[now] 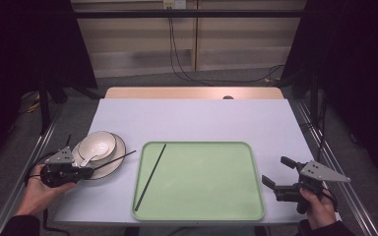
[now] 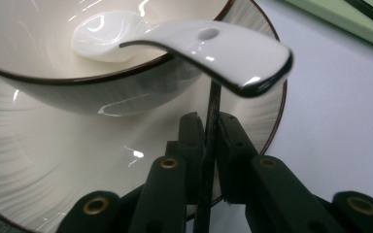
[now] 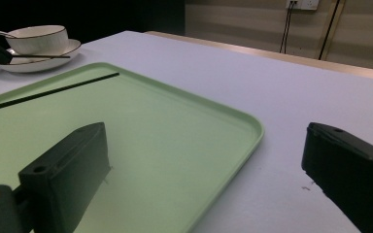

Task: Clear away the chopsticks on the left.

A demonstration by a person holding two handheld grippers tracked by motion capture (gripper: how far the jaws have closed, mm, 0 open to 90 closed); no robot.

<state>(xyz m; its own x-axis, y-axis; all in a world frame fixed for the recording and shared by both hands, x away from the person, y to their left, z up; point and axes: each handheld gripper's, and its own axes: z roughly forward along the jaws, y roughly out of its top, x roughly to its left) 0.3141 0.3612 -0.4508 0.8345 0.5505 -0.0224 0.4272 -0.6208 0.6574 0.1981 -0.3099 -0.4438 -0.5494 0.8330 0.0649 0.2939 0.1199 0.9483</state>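
Note:
My left gripper (image 1: 89,169) (image 2: 212,121) is shut on a thin black chopstick (image 1: 113,159) (image 2: 214,97) that lies across the white plate (image 1: 114,164) (image 2: 53,160) at the table's left. A white bowl (image 1: 98,142) (image 2: 39,82) stands on that plate. A white spoon (image 1: 87,159) (image 2: 213,46) rests in the bowl, its handle hanging over the rim just above my left jaws. A second black chopstick (image 1: 150,177) (image 3: 48,92) lies on the left part of the green tray (image 1: 202,182) (image 3: 175,126). My right gripper (image 1: 274,170) (image 3: 205,131) is open, empty, right of the tray.
The pale table (image 1: 197,118) runs back to a wooden strip (image 1: 192,93) at its far edge. Cables (image 1: 187,73) lie on the floor behind it. Metal rails (image 1: 29,162) flank both sides. A person's hands hold both grippers at the near corners.

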